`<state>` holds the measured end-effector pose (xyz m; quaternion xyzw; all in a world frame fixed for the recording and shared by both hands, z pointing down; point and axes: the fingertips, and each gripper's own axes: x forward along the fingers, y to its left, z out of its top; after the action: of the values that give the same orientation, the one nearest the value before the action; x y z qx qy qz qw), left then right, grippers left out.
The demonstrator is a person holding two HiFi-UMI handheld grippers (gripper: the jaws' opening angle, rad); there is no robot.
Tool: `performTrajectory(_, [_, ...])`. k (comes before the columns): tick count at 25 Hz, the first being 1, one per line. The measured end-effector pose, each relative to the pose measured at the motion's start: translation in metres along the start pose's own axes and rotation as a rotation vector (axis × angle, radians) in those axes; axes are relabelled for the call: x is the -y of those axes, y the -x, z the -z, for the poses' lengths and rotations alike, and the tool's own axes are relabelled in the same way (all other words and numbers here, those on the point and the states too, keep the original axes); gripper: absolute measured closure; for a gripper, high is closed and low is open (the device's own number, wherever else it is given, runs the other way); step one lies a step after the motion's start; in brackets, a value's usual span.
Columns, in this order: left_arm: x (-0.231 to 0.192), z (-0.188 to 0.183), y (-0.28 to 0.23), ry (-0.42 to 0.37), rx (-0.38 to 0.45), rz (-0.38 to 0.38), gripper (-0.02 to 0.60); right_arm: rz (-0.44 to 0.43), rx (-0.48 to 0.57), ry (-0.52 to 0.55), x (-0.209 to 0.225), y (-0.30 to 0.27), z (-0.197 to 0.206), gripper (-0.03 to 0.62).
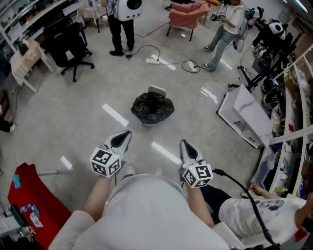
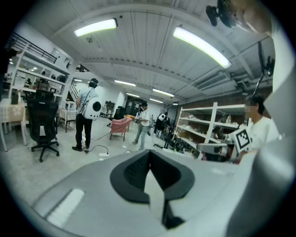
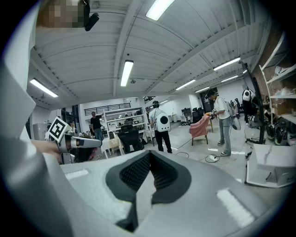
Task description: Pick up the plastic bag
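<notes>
Left gripper (image 1: 124,135): jaws fully together, nothing between the pads. Its own view confirms this. The dark pads meet along a single line, and past them there is only the room.

Right gripper (image 1: 186,148): same condition — pads pressed closed on each other, nothing held.

I hold both grippers low in front of my body, well apart from one another, tips pointing forward. Neither touches anything.

Plastic bag (image 1: 152,108): black and crumpled, sitting on the pale floor (image 1: 98,97) straight ahead of me. It lies beyond both grippers, roughly on the line between them and clear of both. A pale rounded piece (image 1: 157,91) shows at its far edge; I cannot tell what it is.

Surroundings:
- A black office chair (image 1: 68,46) stands far left.
- A pink chair (image 1: 188,14) stands at the far side of the room.
- A standing person with a white backpack (image 1: 122,22) is beyond the bag. A second standing person (image 1: 226,27) is further right.
- A white power strip with its cable (image 1: 157,61) lies on the floor between those two.
- A white cabinet (image 1: 244,117) lies tilted at right, beside the shelving (image 1: 298,88).
- A seated person (image 1: 254,210) is close at my lower right.
- A red object (image 1: 32,195) is at lower left.
</notes>
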<state>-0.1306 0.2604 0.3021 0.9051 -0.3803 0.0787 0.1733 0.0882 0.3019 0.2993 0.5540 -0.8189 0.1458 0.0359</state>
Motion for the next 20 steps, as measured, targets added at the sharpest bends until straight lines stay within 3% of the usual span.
performTrajectory(20, [-0.013,0.008,0.002,0.020,-0.015,0.014,0.578,0.007,-0.026,0.007,-0.011,-0.009,0.006,0.592])
